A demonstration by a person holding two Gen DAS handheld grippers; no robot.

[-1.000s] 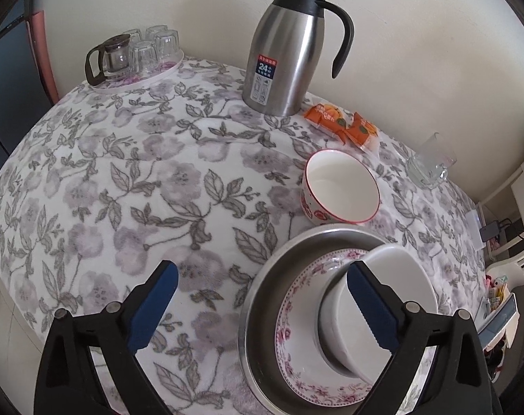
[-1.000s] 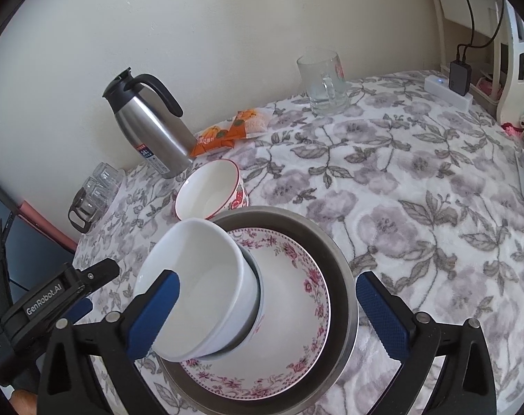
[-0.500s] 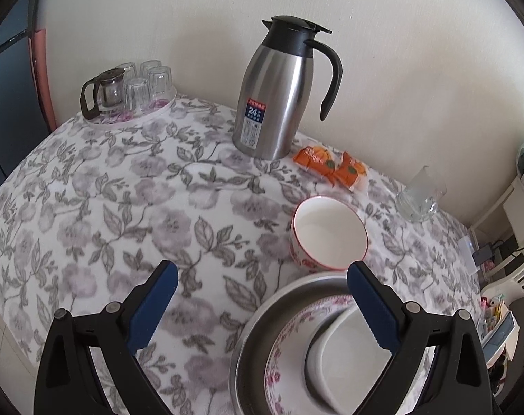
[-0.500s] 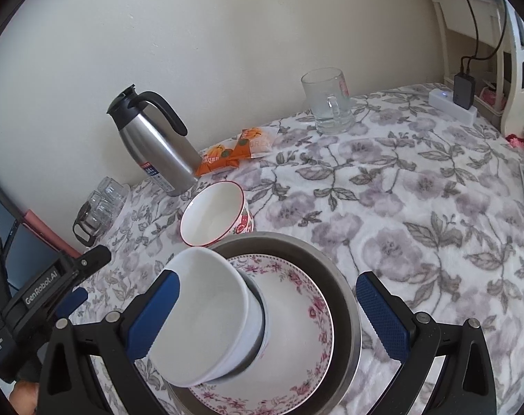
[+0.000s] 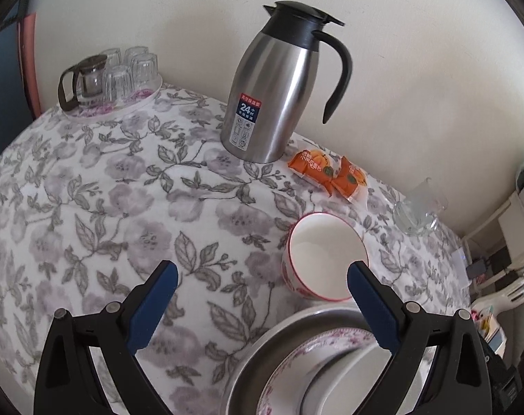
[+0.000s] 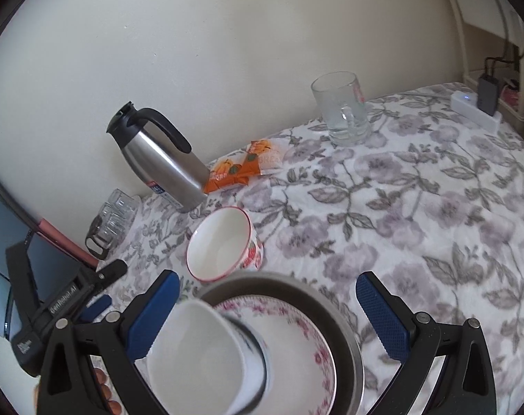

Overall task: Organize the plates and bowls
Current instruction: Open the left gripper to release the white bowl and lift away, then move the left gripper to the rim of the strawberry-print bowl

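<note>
A steel basin (image 6: pixel 346 328) sits on the flowered tablecloth and holds a pink-patterned plate (image 6: pixel 296 335). A plain white bowl (image 6: pixel 199 356) lies tipped on that plate, mouth toward me. My right gripper (image 6: pixel 267 314) hovers open above them, its left finger close to the bowl's rim, gripping nothing. Just behind the basin stands a red-rimmed bowl (image 6: pixel 220 245), upright and empty. In the left wrist view my left gripper (image 5: pixel 262 297) is open over the cloth, with the red-rimmed bowl (image 5: pixel 326 259) near its right finger and the basin (image 5: pixel 258 356), plate (image 5: pixel 293 373) and white bowl (image 5: pixel 348 380) low in the frame.
A steel thermos jug (image 5: pixel 275 86) stands by the wall, with orange snack packets (image 5: pixel 327 173) next to it. A tray of small glasses and a teapot (image 5: pixel 106 79) is at the far left, a glass mug (image 6: pixel 345 110) at the far right. A white power strip (image 6: pixel 476 107) lies at the table's right edge.
Both grippers have drawn back and tilted up, so the basin has slid lower in both views. The white bowl still lies tipped on the plate. Both stay open.
</note>
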